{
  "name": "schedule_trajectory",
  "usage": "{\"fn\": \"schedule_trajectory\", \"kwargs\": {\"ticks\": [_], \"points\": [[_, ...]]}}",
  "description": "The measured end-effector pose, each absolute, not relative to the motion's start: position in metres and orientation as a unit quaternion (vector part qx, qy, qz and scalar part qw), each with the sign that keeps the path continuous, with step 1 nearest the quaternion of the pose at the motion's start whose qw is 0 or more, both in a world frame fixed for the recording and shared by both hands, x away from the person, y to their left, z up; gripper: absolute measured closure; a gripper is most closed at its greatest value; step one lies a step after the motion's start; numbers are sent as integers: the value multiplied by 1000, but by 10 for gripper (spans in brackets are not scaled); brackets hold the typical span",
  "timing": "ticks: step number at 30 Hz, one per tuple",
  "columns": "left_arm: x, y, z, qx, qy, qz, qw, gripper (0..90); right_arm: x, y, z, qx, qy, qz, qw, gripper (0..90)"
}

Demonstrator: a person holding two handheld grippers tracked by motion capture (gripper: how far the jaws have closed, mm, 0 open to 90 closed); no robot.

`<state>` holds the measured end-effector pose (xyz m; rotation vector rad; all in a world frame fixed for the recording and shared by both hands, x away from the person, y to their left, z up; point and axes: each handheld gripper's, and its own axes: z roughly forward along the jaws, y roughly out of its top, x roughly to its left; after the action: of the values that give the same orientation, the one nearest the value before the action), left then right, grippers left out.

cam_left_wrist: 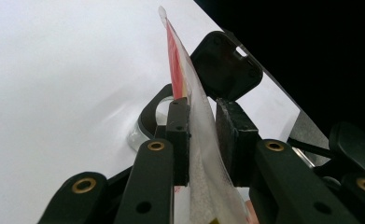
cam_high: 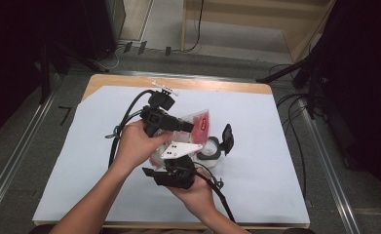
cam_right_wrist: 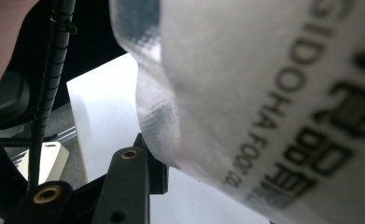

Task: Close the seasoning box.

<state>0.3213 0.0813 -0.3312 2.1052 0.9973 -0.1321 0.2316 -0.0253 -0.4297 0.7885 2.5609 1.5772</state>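
A clear plastic bag (cam_high: 200, 122) with a red label and white grains hangs above the table between both hands. My left gripper (cam_high: 190, 127) is shut on it; in the left gripper view the bag (cam_left_wrist: 179, 65) stands upright between the two pads (cam_left_wrist: 178, 135). My right gripper (cam_high: 171, 165) holds the bag's lower end from below. In the right gripper view the printed bag (cam_right_wrist: 264, 93) lies against one pad (cam_right_wrist: 156, 171) and hides the other jaw. A clear round jar (cam_high: 209, 150) with an open black flip lid (cam_high: 227, 136) stands just right of the grippers.
White paper (cam_high: 266, 165) covers the wooden table (cam_high: 129, 81). The jar's rim (cam_left_wrist: 148, 114) and lid (cam_left_wrist: 224, 65) lie just beyond the left jaws. Cables trail from both grippers. Dark stands and cables flank the table on the floor.
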Motion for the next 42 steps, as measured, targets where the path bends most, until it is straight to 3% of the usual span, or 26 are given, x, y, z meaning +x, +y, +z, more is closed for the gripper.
{"fn": "schedule_trajectory", "kwargs": {"ticks": [42], "points": [[324,65,-332,836,378,-61,394,749,231,-37,-433,274,812,514,29,641]]}}
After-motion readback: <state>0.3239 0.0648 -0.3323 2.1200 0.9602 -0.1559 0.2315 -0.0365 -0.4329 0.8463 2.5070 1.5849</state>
